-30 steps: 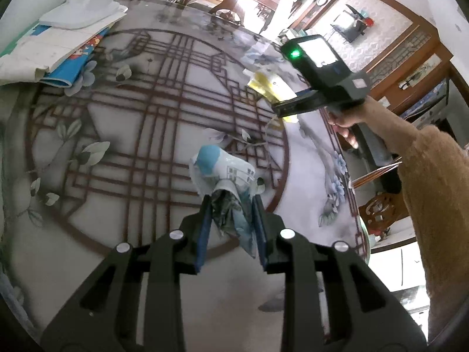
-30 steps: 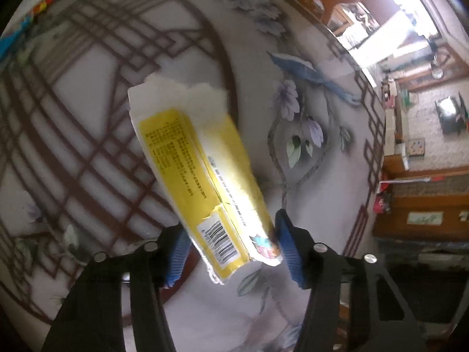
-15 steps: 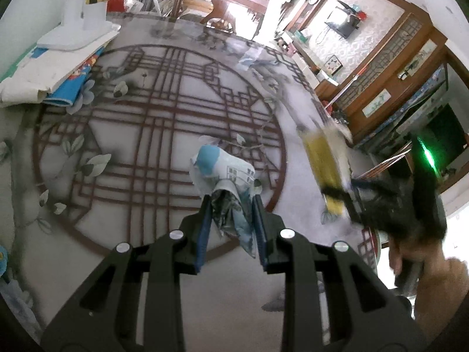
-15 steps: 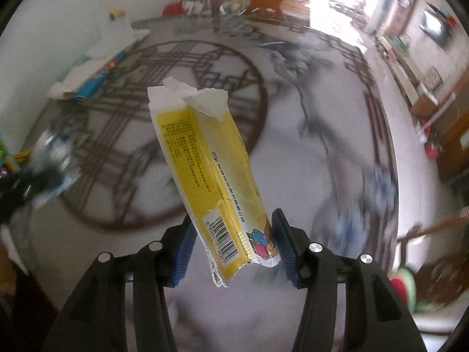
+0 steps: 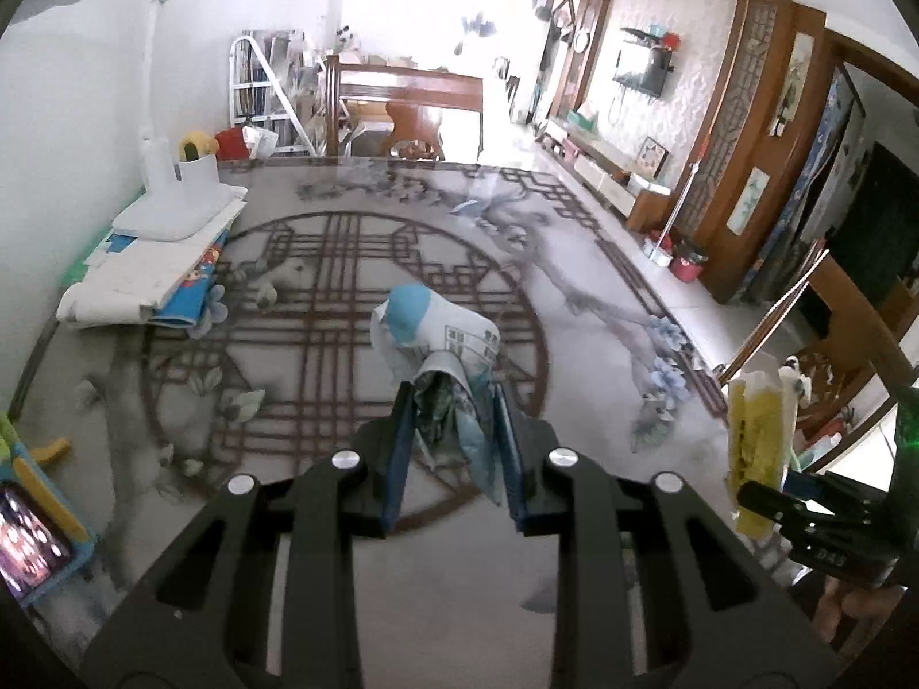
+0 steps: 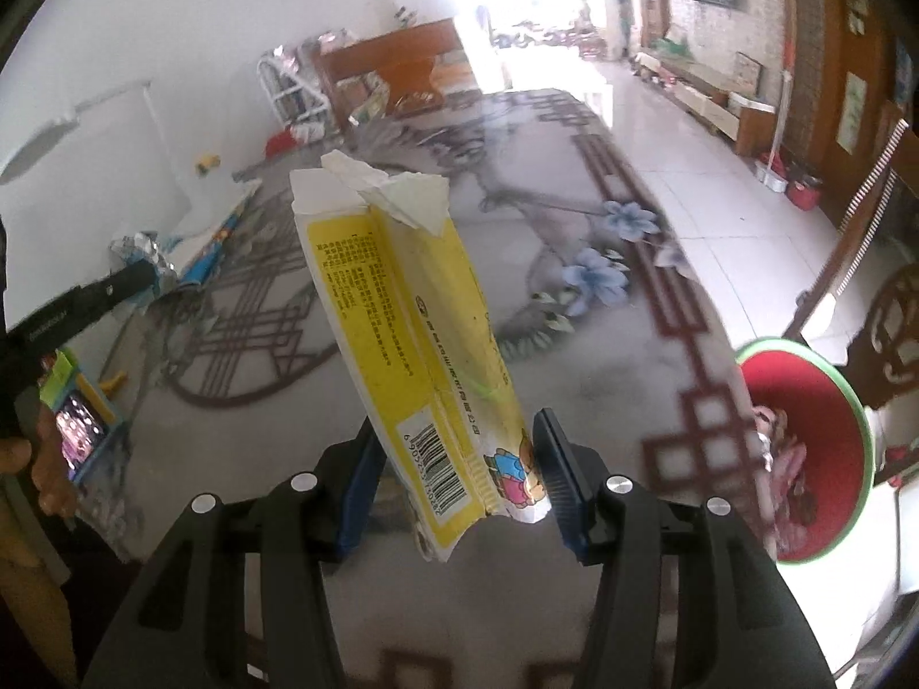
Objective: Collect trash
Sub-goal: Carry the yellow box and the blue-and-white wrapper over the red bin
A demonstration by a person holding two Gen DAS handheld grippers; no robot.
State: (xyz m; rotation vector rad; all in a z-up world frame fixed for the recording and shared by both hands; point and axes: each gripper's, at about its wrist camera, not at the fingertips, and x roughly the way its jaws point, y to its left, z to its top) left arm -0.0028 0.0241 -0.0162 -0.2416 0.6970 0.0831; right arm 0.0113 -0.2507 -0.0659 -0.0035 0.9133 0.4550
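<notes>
Flanking table (image 6: 574, 379), red bin (image 6: 804, 459), book stack (image 5: 149, 275)

You've got a crumpled blue-and-white printed wrapper (image 5: 436, 344) pinched at its lower end, the bunched top poking up above the patterned table (image 5: 321, 574). Your other piece is a flattened yellow carton with a torn white top (image 6: 413, 333), standing nearly upright, barcode and cartoon print at the bottom. Off the table's edge sits a red bin with a green rim (image 6: 804, 402), some pink trash already inside.

A patterned table (image 5: 574, 298) carries stacked papers (image 5: 138, 275) and a phone (image 5: 29, 540).
</notes>
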